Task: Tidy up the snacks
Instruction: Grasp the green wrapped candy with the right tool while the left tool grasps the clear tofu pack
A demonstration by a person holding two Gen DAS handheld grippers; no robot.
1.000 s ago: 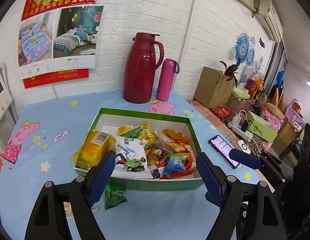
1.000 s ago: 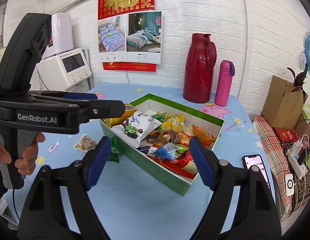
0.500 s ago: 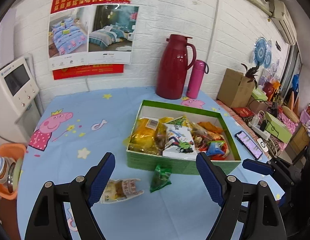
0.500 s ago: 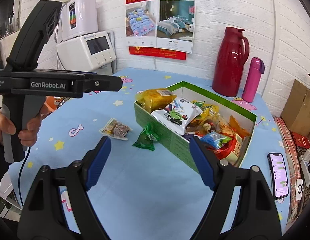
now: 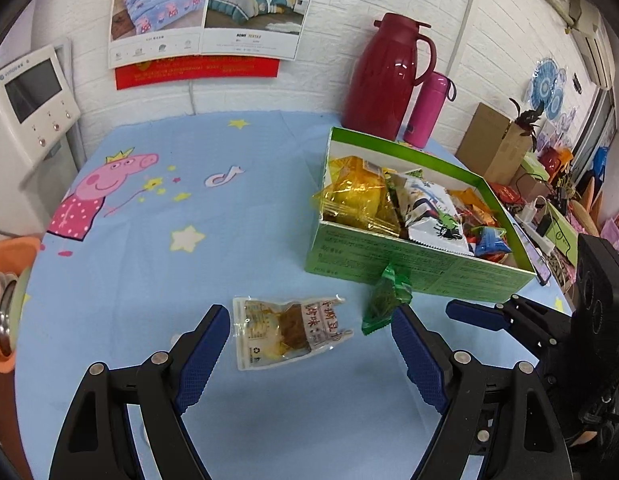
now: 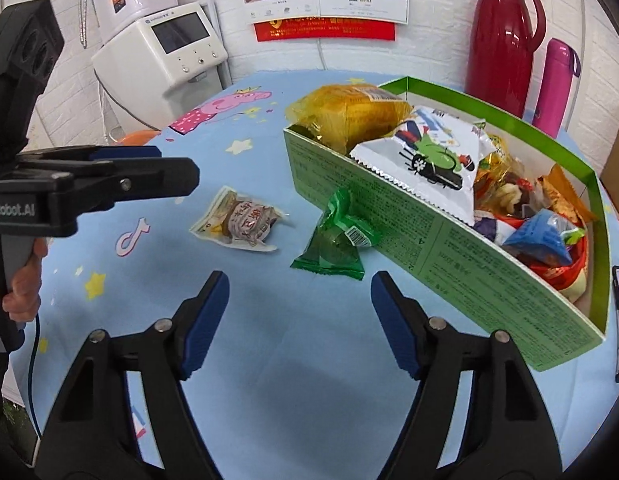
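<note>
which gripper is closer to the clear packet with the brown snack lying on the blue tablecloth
Left. The left gripper is open right over the clear brown-snack packet, which lies between its fingers. The right gripper is open nearer the green wrapped snack, with the packet off to its left.

"nRobot.AI" on left gripper (image 6: 181, 178)

Both grippers now sit lower and further left: the left gripper (image 5: 309, 344) hangs above the clear packet (image 5: 287, 330), the box (image 5: 421, 266) off right.
</note>
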